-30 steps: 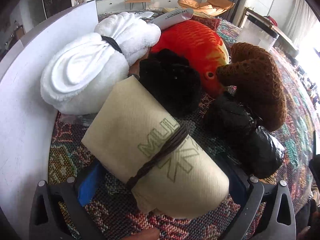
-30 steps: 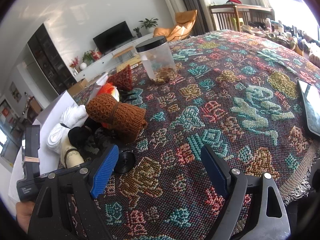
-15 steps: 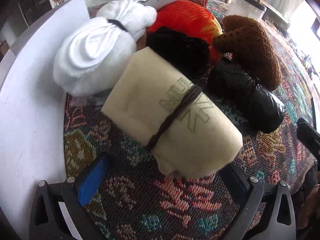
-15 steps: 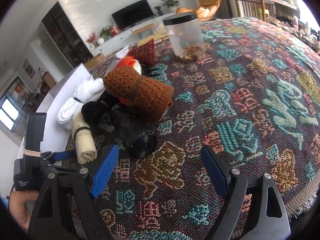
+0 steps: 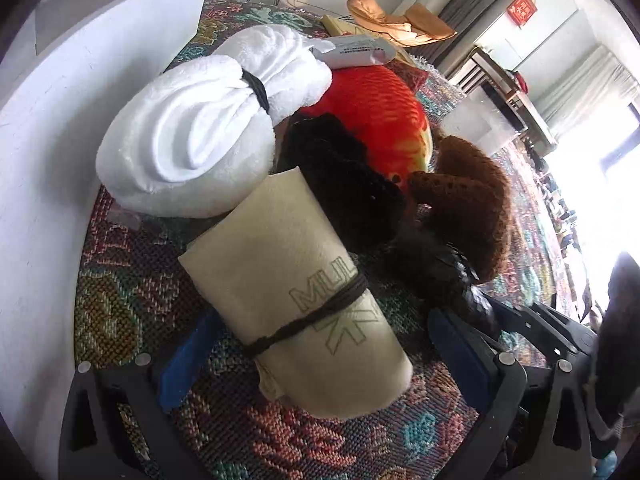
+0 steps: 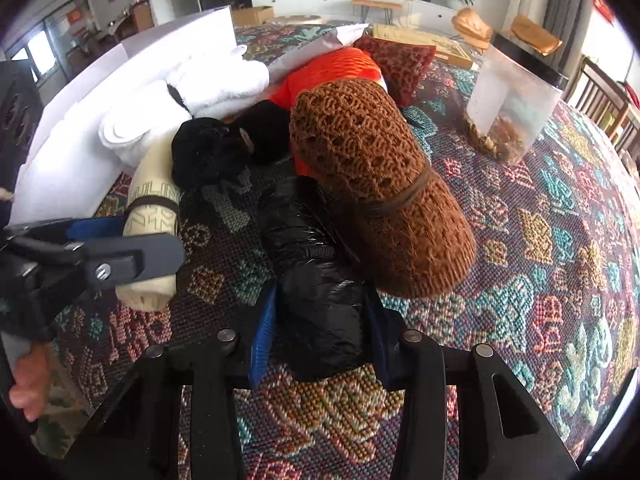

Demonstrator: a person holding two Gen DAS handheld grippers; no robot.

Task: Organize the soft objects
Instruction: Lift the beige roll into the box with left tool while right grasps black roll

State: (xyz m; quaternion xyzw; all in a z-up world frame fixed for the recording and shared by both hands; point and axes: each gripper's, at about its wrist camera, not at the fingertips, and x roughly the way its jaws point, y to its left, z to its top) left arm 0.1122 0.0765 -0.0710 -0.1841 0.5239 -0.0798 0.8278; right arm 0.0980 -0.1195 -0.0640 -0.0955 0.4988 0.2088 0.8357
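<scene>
You are closing your right gripper [image 6: 320,332] around the near end of the black plastic-wrapped roll [image 6: 316,280], which is lying on the patterned tablecloth [image 6: 520,280]; its jaws have just been coming together, and the blue pads are now pressing the glossy wrap on both sides. That roll is probably going to feel light and squashy, and the film looks slick, so keeping the pinch on the thick middle rather than the loose end should help. Your left gripper [image 5: 320,352] is standing apart, its pads flanking the cream rolled cloth [image 5: 296,300] without pressing it; the cloth is lying between them on the tablecloth. It looks soft but firmly bundled, so taking it across the body near the dark cord tie should keep it from unrolling. Just past the black roll, the brown knitted roll [image 6: 380,184] is leaning against it, bound with a thin band. Beyond that, a fuzzy black bundle [image 6: 208,152] is sitting beside the white towel roll [image 5: 200,132], which is resting against the white board [image 5: 60,120]. Farther back, the orange plush [image 5: 376,116] is lying behind them, and a clear jar [image 6: 516,100] is standing well apart on the right.
</scene>
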